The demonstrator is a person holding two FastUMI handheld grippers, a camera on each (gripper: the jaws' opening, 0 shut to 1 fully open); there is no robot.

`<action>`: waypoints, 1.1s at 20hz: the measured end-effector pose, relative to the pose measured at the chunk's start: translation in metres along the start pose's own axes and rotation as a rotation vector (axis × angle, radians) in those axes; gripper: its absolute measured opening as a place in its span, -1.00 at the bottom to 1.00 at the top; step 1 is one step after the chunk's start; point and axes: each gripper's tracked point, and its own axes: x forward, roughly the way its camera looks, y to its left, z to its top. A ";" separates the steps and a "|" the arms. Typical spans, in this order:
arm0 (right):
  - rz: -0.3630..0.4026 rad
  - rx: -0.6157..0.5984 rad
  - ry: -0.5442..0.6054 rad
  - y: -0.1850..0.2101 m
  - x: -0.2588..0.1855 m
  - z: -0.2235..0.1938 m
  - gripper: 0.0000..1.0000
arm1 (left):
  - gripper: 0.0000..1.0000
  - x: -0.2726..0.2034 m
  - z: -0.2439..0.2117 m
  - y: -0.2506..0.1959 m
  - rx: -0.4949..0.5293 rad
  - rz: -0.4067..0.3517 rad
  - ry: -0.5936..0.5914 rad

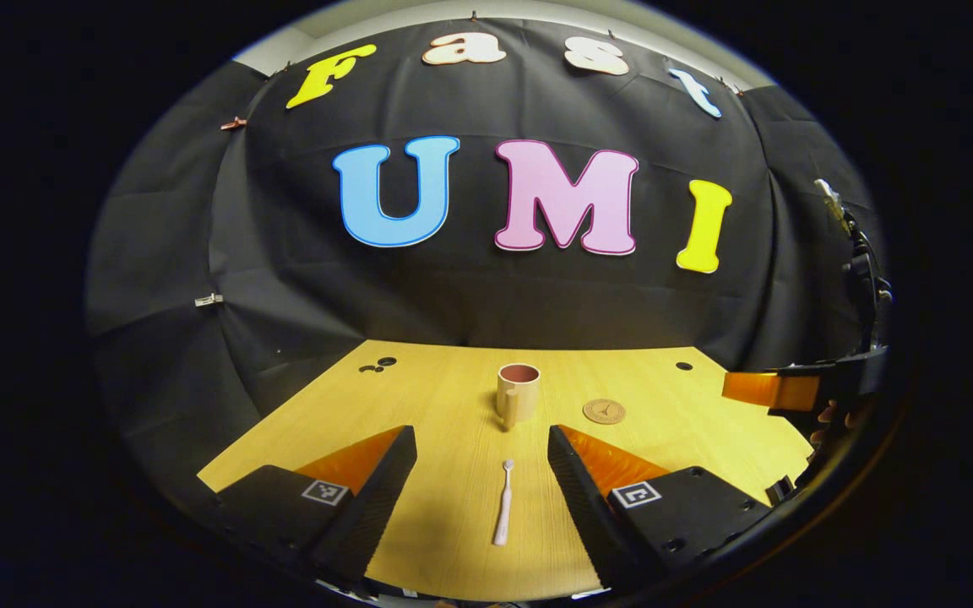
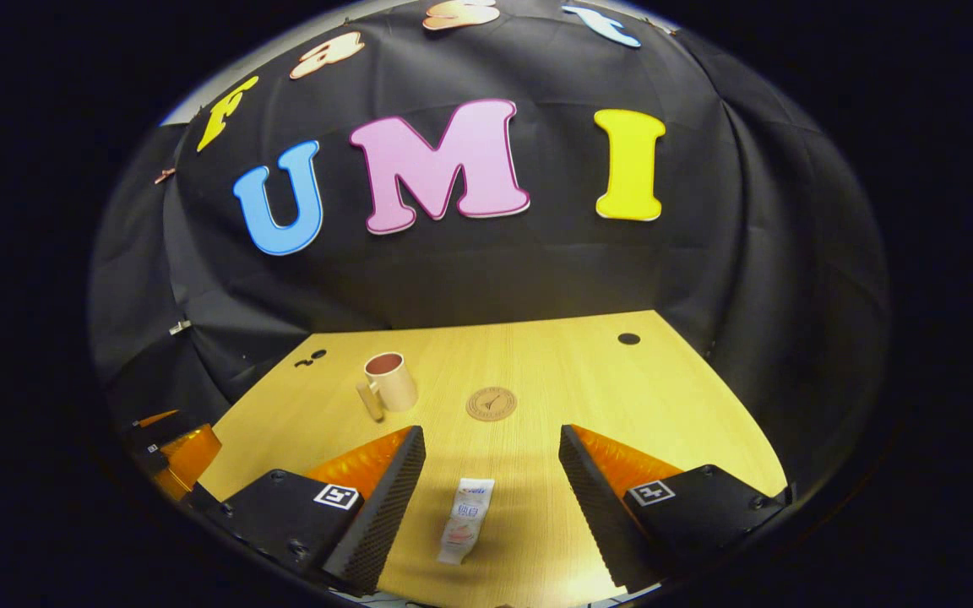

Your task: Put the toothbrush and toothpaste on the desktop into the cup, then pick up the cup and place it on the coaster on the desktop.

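A pale toothbrush (image 1: pixel 503 503) lies on the wooden desktop (image 1: pixel 444 397) between the spread fingers of my left gripper (image 1: pixel 482 443), which is open above it. Beyond it stands a cream cup (image 1: pixel 518 393) with a pinkish inside, and a round cork coaster (image 1: pixel 604 411) lies to its right. In the right gripper view a white toothpaste tube (image 2: pixel 466 521) lies between the fingers of my open right gripper (image 2: pixel 492 443). The cup (image 2: pixel 389 382) stands farther off to the left, handle towards me, with the coaster (image 2: pixel 491 404) straight ahead.
The other gripper (image 1: pixel 778 390), with a hand behind it, pokes in at the right edge of the left gripper view; its counterpart (image 2: pixel 178 452) sits at the far left of the right gripper view. Small dark holes (image 2: pixel 628 339) mark the desktop's back corners.
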 end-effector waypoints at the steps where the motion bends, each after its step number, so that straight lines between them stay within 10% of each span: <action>1: 0.003 0.000 0.028 0.001 0.008 -0.007 0.96 | 0.94 0.001 -0.005 0.002 0.003 0.013 0.009; 22: 0.072 -0.018 0.514 0.026 0.097 -0.156 0.98 | 0.95 0.013 -0.065 0.016 -0.005 0.161 0.230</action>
